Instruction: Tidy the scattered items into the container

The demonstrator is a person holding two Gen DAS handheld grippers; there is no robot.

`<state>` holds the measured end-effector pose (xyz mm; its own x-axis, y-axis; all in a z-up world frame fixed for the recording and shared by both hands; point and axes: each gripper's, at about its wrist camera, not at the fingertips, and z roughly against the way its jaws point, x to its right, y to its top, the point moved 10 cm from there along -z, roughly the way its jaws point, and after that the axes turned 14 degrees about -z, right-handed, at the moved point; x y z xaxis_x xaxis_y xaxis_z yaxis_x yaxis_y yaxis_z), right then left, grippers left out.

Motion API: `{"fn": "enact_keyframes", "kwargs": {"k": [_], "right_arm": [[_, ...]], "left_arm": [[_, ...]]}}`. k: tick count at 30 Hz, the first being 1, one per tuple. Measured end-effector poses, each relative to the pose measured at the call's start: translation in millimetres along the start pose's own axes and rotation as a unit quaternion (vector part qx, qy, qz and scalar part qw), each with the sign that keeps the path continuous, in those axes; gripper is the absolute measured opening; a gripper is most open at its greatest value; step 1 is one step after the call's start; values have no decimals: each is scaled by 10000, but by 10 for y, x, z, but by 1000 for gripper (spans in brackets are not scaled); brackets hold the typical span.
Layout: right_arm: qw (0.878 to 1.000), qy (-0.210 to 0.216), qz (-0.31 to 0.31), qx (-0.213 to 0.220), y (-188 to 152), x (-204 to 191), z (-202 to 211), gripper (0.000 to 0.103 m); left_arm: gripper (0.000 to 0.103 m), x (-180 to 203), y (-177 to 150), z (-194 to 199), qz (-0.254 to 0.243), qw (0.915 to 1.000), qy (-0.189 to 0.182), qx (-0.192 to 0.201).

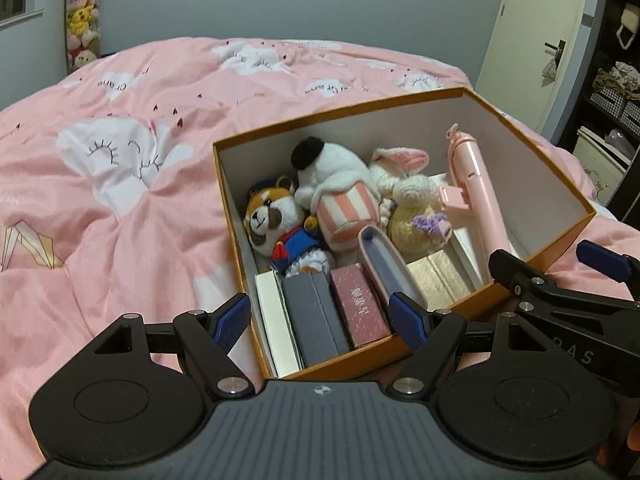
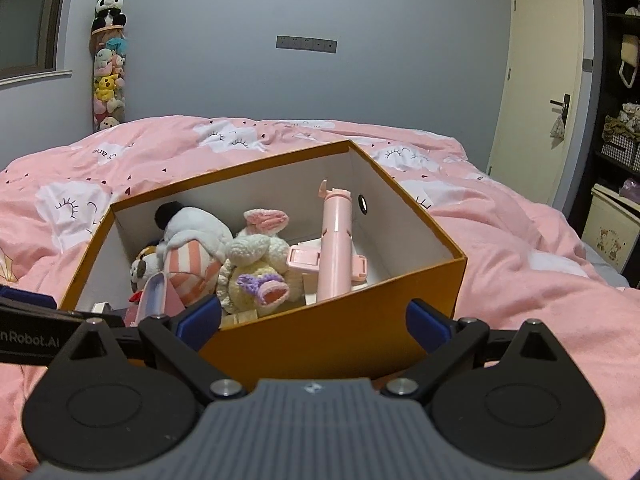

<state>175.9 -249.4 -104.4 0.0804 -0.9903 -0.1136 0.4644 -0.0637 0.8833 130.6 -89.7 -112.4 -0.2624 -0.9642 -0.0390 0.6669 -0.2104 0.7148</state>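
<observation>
An orange cardboard box (image 1: 560,240) sits on the pink bed; it also shows in the right wrist view (image 2: 328,336). Inside lie a dog plush (image 1: 276,224), a white plush with a striped body (image 1: 344,196), a crocheted bunny (image 1: 416,204), a pink selfie stick (image 1: 476,184), a pink case (image 1: 384,260) and several small boxes (image 1: 320,320). My left gripper (image 1: 320,322) is open and empty at the box's near left corner. My right gripper (image 2: 316,320) is open and empty at the near right side; it also shows in the left wrist view (image 1: 552,264).
The pink duvet (image 1: 120,200) with cloud prints covers the bed around the box. A tall tube of plush toys (image 2: 108,80) stands in the far left corner. A door (image 2: 540,100) and dark shelves (image 2: 620,128) are on the right.
</observation>
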Motion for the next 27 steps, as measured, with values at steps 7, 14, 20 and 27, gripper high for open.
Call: {"fn": "enact_keyframes", "kwargs": {"k": [7, 14, 20, 27], "right_arm": [[10000, 21, 55, -28, -15, -26, -28, 100], [10000, 4, 65, -16, -17, -29, -34, 100], [10000, -8, 68, -16, -20, -35, -37, 100], [10000, -12, 74, -18, -24, -42, -47, 100]], "left_arm": [[90, -25, -32, -25, 72, 9999, 59, -113], [90, -29, -33, -27, 85, 9999, 66, -112], [90, -37, -36, -31, 96, 9999, 72, -118], [90, -50, -56, -37, 124, 9998, 78, -130]]}}
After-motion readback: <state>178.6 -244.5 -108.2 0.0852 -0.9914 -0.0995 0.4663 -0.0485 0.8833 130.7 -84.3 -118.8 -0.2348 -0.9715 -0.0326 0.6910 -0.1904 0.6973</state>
